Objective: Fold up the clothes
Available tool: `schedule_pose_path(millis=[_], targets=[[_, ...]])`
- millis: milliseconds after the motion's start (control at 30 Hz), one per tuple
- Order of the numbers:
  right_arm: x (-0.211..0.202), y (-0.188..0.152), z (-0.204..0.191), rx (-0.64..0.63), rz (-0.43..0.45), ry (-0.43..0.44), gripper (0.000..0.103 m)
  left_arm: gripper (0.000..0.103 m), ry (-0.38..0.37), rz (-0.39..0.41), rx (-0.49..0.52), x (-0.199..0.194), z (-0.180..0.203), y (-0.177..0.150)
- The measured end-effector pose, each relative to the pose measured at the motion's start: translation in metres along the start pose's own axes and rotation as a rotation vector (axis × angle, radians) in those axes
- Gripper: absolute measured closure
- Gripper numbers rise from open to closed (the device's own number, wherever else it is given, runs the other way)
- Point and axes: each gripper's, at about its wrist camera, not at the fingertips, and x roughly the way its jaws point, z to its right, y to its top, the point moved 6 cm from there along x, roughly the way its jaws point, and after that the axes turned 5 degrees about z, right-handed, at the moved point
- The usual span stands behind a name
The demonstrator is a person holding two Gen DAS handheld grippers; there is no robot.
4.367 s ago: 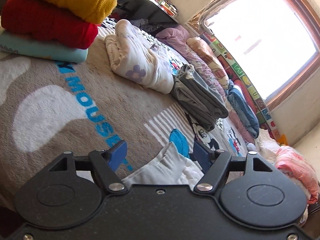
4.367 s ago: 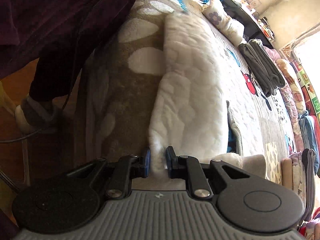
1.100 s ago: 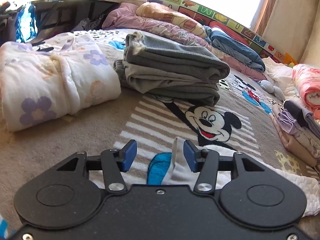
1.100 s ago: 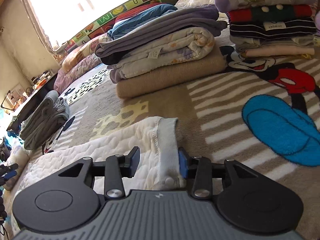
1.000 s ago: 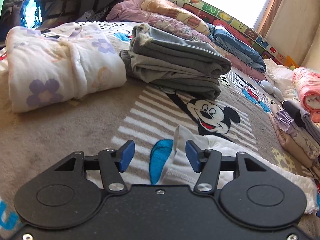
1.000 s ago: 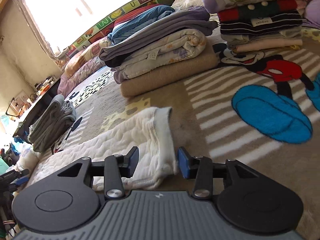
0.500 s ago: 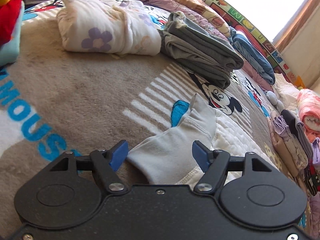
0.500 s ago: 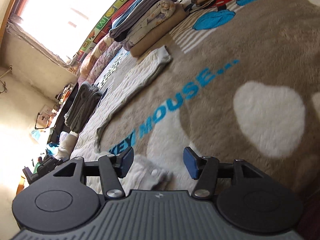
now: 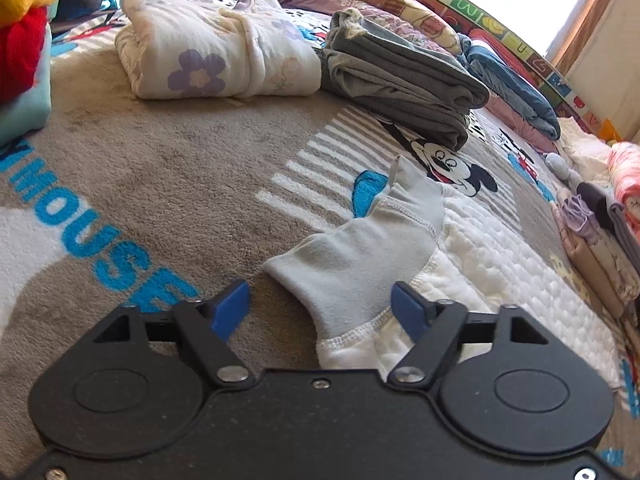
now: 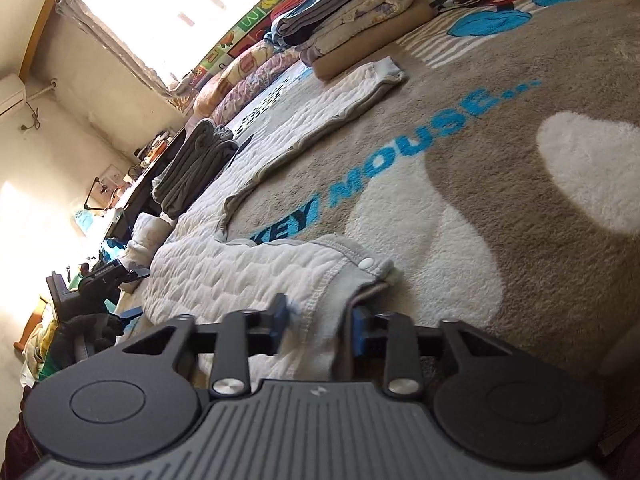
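A white quilted garment [image 9: 492, 264] with grey cuffs lies spread on the Mickey Mouse blanket [image 9: 160, 168]. In the left wrist view its grey cuff [image 9: 360, 256] lies between the wide-open fingers of my left gripper [image 9: 320, 308], which holds nothing. In the right wrist view the garment's snap-buttoned grey hem [image 10: 340, 272] lies between the fingers of my right gripper [image 10: 320, 320], which are partly closed around the cloth edge with a gap left. The garment's far leg [image 10: 352, 92] stretches away across the blanket.
Folded piles ring the blanket: a floral white bundle [image 9: 216, 64], grey folded clothes [image 9: 400, 76], red and yellow knitwear [image 9: 20, 40] at left, stacked blankets [image 10: 352, 20] at the far side. The left gripper [image 10: 100, 280] shows at the right view's left edge.
Both grippers let go of the garment's far end and pulled back toward its near end. The left gripper opened wider over the grey cuff. The right gripper's fingers narrowed around the snap hem.
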Motion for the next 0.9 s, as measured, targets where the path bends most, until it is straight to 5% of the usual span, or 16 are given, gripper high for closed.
schedule_pose_path(millis=[33,67,400,600,700,767,833,867,900], targets=[[0.000,0.000,0.001,0.003,0.007,0.002,0.088,0.088,-0.021,-0.005,0.007,-0.001,0.002,-0.003],[0.000,0.001,0.002,0.006,0.014,0.004,0.092,0.101,-0.041,-0.002,0.006,-0.003,0.004,-0.004],[-0.018,0.057,0.004,-0.001,0.164,0.012,0.097,0.102,-0.122,0.080,-0.063,-0.044,-0.003,-0.008],[-0.020,0.099,0.026,0.071,0.180,-0.018,0.101,0.102,-0.119,0.072,-0.101,-0.070,-0.007,-0.017],[-0.017,0.109,0.039,0.080,0.164,-0.065,0.100,0.087,-0.019,0.035,-0.038,-0.060,-0.010,-0.024],[-0.013,0.102,0.042,0.080,0.150,-0.071,0.093,0.053,0.003,0.039,-0.063,-0.060,-0.017,-0.024],[-0.007,0.089,0.043,0.077,0.132,-0.061,0.067,0.042,-0.002,0.049,-0.102,-0.060,-0.021,-0.022],[-0.004,0.082,0.044,0.081,0.125,-0.057,0.041,0.042,-0.004,0.045,-0.120,-0.059,-0.023,-0.022],[0.001,0.074,0.044,0.083,0.115,-0.054,0.035,0.042,-0.007,0.033,-0.136,-0.056,-0.025,-0.024]])
